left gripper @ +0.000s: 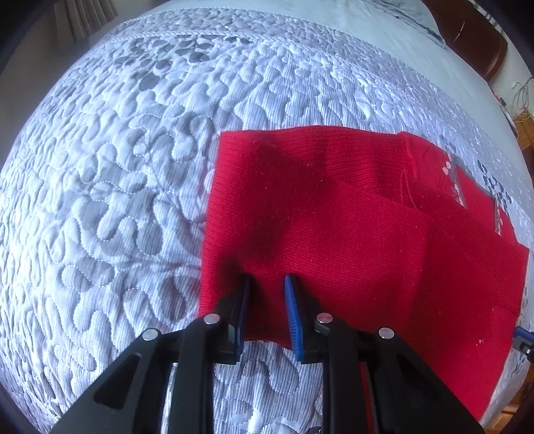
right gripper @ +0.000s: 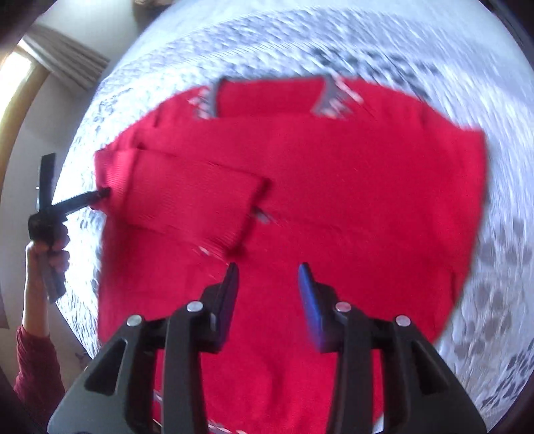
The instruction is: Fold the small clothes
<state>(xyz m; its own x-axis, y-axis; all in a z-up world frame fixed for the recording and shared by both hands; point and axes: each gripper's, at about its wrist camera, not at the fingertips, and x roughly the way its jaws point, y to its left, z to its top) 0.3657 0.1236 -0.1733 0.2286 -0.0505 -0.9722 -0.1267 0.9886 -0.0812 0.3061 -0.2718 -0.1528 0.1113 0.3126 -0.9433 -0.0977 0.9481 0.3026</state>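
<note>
A red knit sweater [left gripper: 350, 227] lies flat on the quilted bed, one sleeve folded across its body [right gripper: 190, 197]. My left gripper [left gripper: 267, 283] is open, its fingertips over the sweater's near left edge with nothing between them. In the right wrist view the left gripper [right gripper: 100, 193] reaches the sweater's left side at the sleeve cuff. My right gripper [right gripper: 268, 270] is open and empty above the middle of the sweater [right gripper: 333, 200]. This view is blurred by motion.
The grey and white quilted bedspread [left gripper: 116, 183] spreads around the sweater. A pillow [left gripper: 383, 20] and dark wooden headboard [left gripper: 474, 43] are at the far right. Curtains [right gripper: 66, 63] and a window are on the left. The person's arm in a red sleeve [right gripper: 36, 350] is at the lower left.
</note>
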